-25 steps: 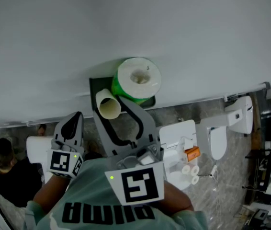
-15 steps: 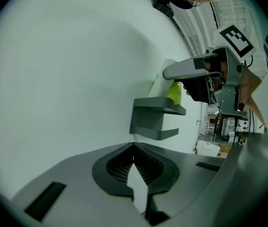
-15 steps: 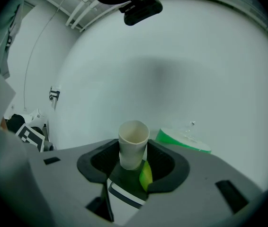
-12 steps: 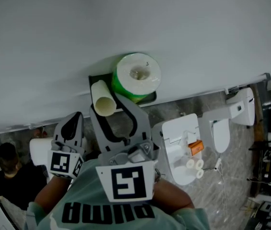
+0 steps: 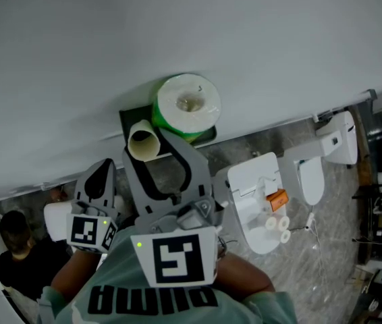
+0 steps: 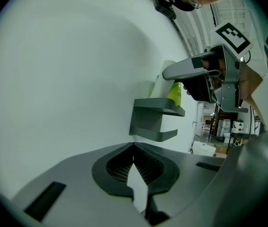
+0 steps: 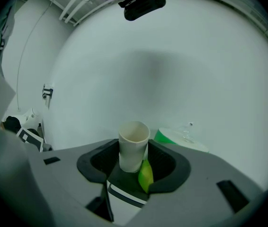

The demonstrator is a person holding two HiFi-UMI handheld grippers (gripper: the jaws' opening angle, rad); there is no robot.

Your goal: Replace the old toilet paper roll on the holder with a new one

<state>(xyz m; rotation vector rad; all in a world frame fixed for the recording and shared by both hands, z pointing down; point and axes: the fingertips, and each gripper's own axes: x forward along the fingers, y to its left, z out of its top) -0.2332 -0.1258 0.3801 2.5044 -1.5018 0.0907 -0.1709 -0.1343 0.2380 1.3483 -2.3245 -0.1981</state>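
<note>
Right tool [image 5: 154, 150] pinching empty cardboard tube [image 5: 142, 142], at 8 o'clock of new green-wrapped toilet roll [image 5: 187, 103] sitting atop wall holder [image 5: 127, 117]. Left tool [image 5: 100, 175] pressed together, empty. We are aiming to draw tube clear: light pinch, not nudging roll.

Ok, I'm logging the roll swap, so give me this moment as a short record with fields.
cardboard tube: bare, held upright in the right tongs
right tongs: shut on the cardboard tube, by the holder
left tongs: shut, empty, lower and to the left
new roll: green wrapper, standing on top of the holder
holder: dark, fixed to the white wall
</note>
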